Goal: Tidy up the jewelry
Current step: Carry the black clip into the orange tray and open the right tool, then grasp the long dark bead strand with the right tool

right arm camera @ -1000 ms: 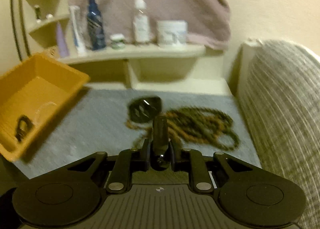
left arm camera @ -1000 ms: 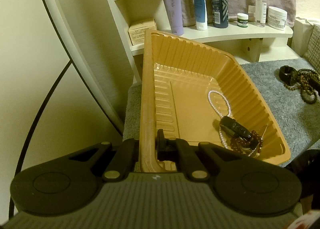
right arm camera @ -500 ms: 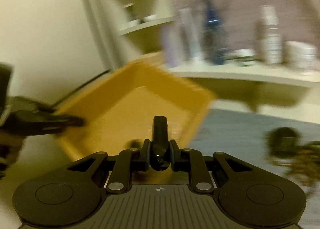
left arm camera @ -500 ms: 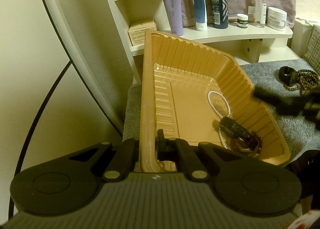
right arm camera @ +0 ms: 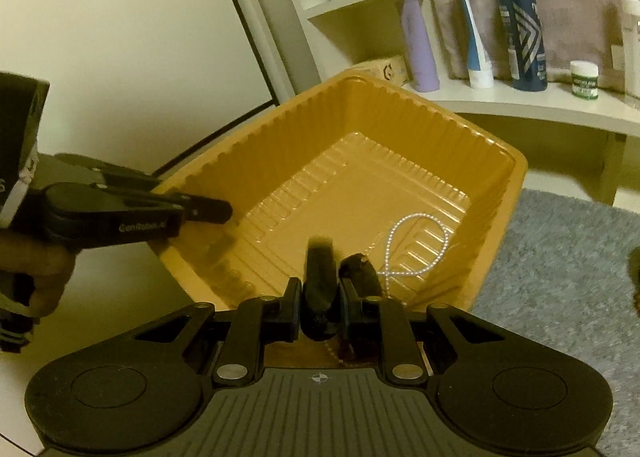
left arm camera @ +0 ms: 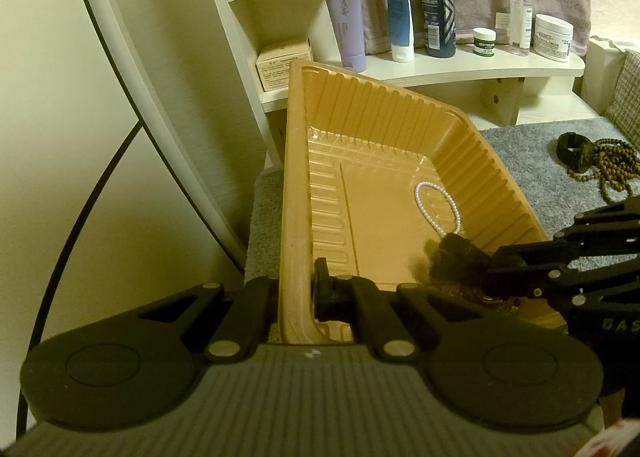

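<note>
Your left gripper clamped the orange tray's near wall. Your right gripper, jaws just easing apart, still pinched a dark object, blurred beyond naming, over the tray's near corner. Beyond lay a pearl bracelet; a dark piece beside it was half hidden. Brown beads waited on the grey mat.

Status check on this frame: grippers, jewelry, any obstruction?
Left gripper shut on orange tray rim, tray tilted. Right gripper over tray, dark item between jaws just opening. Pearl strand in tray; bead pile on mat. Nothing blocking.
</note>
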